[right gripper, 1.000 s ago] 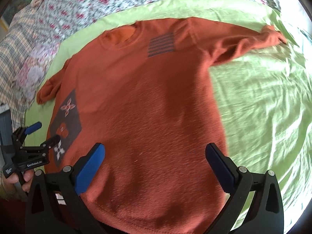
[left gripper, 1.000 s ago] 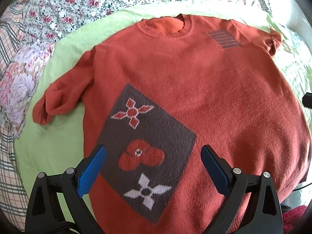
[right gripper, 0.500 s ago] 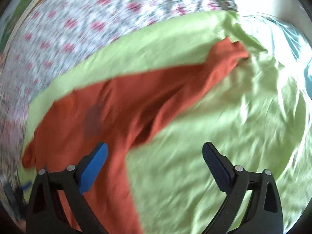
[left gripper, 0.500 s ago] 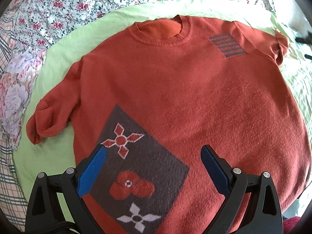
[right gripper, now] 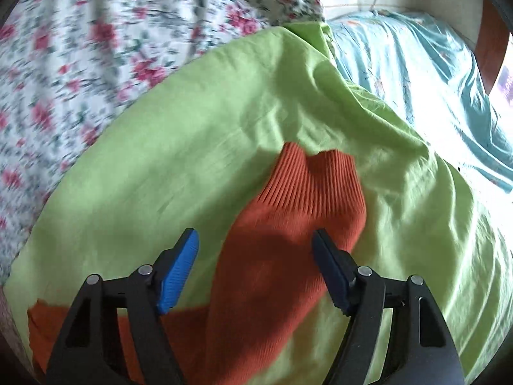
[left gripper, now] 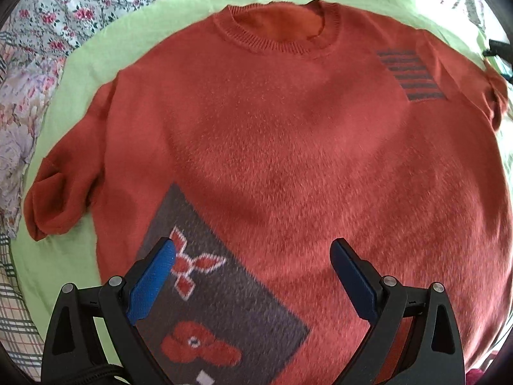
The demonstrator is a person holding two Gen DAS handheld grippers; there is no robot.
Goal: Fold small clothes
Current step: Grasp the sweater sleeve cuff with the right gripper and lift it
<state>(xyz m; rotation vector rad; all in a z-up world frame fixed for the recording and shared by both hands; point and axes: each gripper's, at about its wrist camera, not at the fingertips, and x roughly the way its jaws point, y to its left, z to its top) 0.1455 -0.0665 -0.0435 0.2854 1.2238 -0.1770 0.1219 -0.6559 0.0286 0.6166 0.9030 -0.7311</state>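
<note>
An orange knit sweater (left gripper: 288, 147) lies flat and face up on a light green sheet (left gripper: 64, 263), with a grey flower patch (left gripper: 224, 308) low on its front and a striped patch (left gripper: 410, 75) at one shoulder. My left gripper (left gripper: 251, 256) hovers open above the lower body, nothing between its pads. In the right wrist view, the sweater's other sleeve (right gripper: 275, 263) runs out to its ribbed cuff (right gripper: 314, 183). My right gripper (right gripper: 255, 250) straddles that sleeve just short of the cuff. Its jaws are closing, and the pads stand clear of the fabric.
Floral bedding (left gripper: 57, 9) borders the green sheet (right gripper: 160, 160) at the back, and plaid fabric (left gripper: 12, 314) lies at the left. A teal sheet (right gripper: 416, 73) is bunched to the right, beyond the cuff. A dark piece of the other gripper (left gripper: 498, 48) shows at the right edge.
My right gripper swept from the sweater's hem across to the far sleeve and its jaws have narrowed. My left gripper moved up the body toward the collar, staying open.
</note>
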